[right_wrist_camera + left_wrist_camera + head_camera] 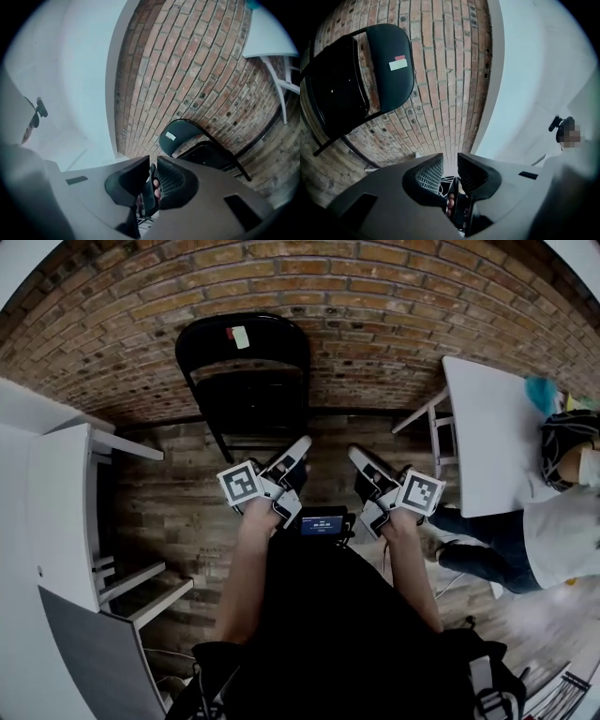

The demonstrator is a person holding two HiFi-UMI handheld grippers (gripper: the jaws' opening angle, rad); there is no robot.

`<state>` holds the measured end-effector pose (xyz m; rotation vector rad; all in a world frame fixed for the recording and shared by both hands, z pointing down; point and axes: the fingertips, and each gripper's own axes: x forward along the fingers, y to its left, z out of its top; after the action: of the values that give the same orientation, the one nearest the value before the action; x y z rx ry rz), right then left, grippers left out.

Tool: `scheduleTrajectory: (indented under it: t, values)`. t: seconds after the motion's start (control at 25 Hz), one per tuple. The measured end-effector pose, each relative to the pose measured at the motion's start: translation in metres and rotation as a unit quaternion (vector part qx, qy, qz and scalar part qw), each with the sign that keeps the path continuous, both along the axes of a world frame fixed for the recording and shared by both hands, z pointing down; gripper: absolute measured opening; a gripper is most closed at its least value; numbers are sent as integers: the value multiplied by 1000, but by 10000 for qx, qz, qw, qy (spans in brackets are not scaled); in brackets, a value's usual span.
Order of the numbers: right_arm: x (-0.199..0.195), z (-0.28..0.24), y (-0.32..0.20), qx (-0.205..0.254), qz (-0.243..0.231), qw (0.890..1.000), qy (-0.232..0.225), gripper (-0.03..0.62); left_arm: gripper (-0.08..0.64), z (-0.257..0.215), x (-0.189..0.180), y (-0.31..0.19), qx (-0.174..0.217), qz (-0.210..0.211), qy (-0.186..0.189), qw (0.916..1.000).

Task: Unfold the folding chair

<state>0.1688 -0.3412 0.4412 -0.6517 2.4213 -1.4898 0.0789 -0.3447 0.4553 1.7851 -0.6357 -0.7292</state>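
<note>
Both tongs point toward the folding chair (246,381), which leans folded flat against the brick wall (394,324) well ahead, seemingly lined up for a reach: left gripper (450,161) slightly spread and empty, right gripper (151,166) pressed together on nothing.

Even indoor light; strong fisheye warp, dark vignetted corners.
</note>
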Motion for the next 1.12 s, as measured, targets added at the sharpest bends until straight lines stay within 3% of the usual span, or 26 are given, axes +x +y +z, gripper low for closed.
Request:
scheduleTrajectory:
  t: [0.52,0.8,1.12]
  values:
    - [-98,-18,-71,412,-285,9970,595,35,107,-2,-90,-75,102,-134,470,9988]
    - [-93,-9,-67,363,-316,9941,972,38,107,-7,-94,-70,75,-219,586,9980]
    - [-147,14,-130,376,-882,9910,929,120,107,19,-150,-120,-107,-739,414,9963]
